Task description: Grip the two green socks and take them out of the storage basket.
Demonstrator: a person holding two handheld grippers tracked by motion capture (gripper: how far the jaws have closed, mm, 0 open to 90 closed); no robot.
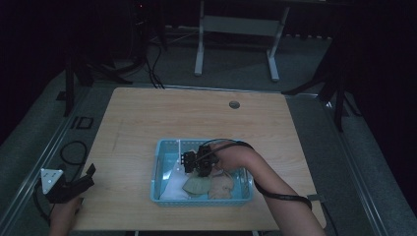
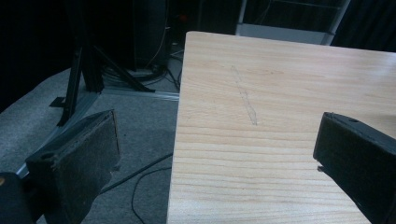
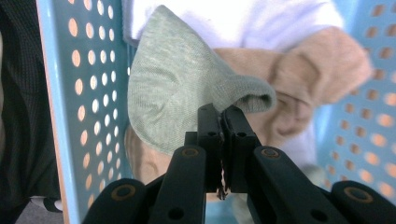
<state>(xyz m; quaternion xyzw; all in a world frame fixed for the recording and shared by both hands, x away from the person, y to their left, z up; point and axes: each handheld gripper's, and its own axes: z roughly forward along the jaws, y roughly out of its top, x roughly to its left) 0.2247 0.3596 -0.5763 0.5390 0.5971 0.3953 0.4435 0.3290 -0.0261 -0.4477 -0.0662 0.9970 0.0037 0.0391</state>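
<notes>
Right gripper [image 3: 223,116] down inside the blue basket [image 1: 162,147], jaws pressed together on the edge of a grey-green sock [image 3: 173,93], pinching only a thin fold near the cuff. Left gripper [image 1: 74,184] parked at the near left corner of the table [image 1: 147,113], jaws wide apart, nothing between them, bare wood and floor beyond in its own view.

Nearest in the basket, by the front wall: the grey-green sock, with a tan sock [image 3: 317,70] just beside and partly under it. Behind those, a white cloth [image 3: 233,18] lying against the basket's left part. Farther off, open tabletop, a small round grommet [image 1: 234,104] near the far edge, then the legs of a white-framed table [image 1: 236,49] on the floor.

Likely step, judged from the grip: lifting the sock out of the basket.

Risks from here:
- Slipping free on the lift, given so little fabric in the bite.
- Dragging the tan sock along, since the two touch and overlap.
- Snagging on the perforated basket wall close by, or shifting the light basket with no second gripper steadying it.
</notes>
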